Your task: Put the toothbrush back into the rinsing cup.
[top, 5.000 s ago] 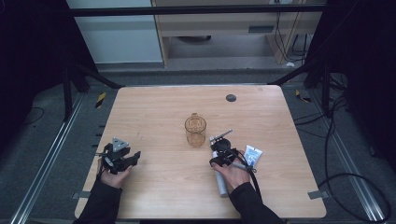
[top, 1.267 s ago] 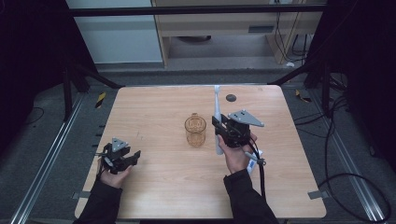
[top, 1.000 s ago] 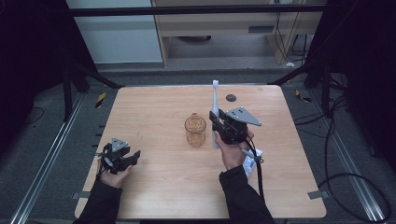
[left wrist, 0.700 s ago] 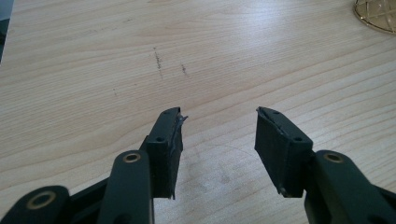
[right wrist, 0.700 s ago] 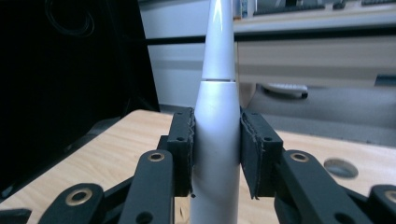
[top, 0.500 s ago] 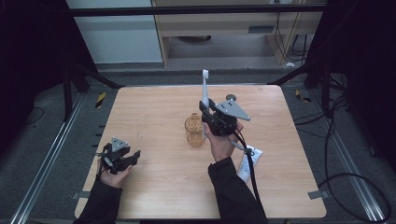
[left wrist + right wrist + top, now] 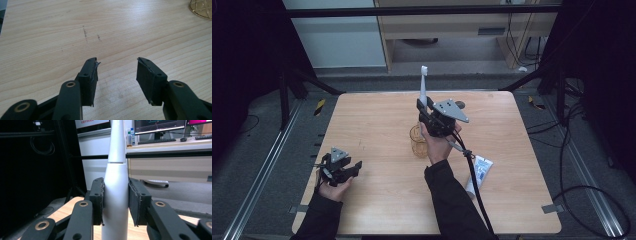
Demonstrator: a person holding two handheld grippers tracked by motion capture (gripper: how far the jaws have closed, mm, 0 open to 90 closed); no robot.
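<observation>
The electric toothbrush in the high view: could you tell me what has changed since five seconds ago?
The right gripper lifted the electric toothbrush off the table, stood it upright and carried it left, above the gold wire cup. The left gripper, toothpaste tube and cup kept their places.

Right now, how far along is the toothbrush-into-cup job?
Done: the electric toothbrush is off the table, clamped upright in the right gripper, brush head up.
In hand: that gripper holds it above the wire cup.
Left: lowering it into the cup and letting go. The toothpaste tube lies flat on the table; the left gripper rests open, holding nothing.
</observation>
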